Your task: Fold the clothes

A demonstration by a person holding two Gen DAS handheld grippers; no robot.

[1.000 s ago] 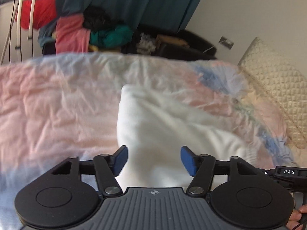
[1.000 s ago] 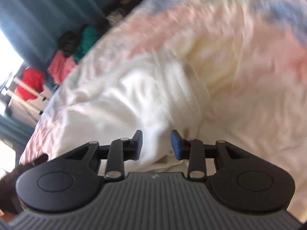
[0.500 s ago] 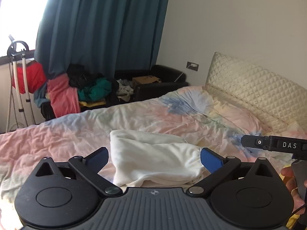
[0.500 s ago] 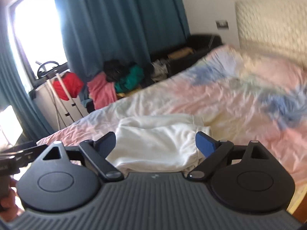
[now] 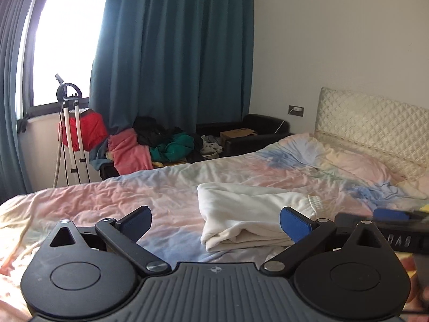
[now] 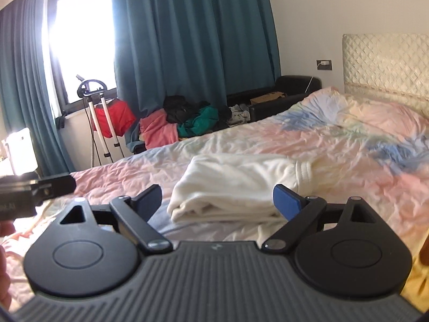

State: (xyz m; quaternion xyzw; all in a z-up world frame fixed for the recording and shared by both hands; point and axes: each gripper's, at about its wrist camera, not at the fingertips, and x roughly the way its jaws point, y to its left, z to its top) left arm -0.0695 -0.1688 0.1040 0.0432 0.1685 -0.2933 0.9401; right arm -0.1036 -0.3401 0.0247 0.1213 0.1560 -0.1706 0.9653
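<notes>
One bed [image 5: 134, 196], one folded white garment [image 5: 249, 214], two empty grippers

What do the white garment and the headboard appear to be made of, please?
Garment: probably soft matte knit or fleece, given its thick, rounded folds and ribbed cuff. Headboard: seemingly quilted cream fabric or leatherette with a slight sheen, stitched in diamonds.

White letters "DAS" showing, blurred, on black body of right tongs [image 5: 386, 216]; nothing else reading legibly.
</notes>
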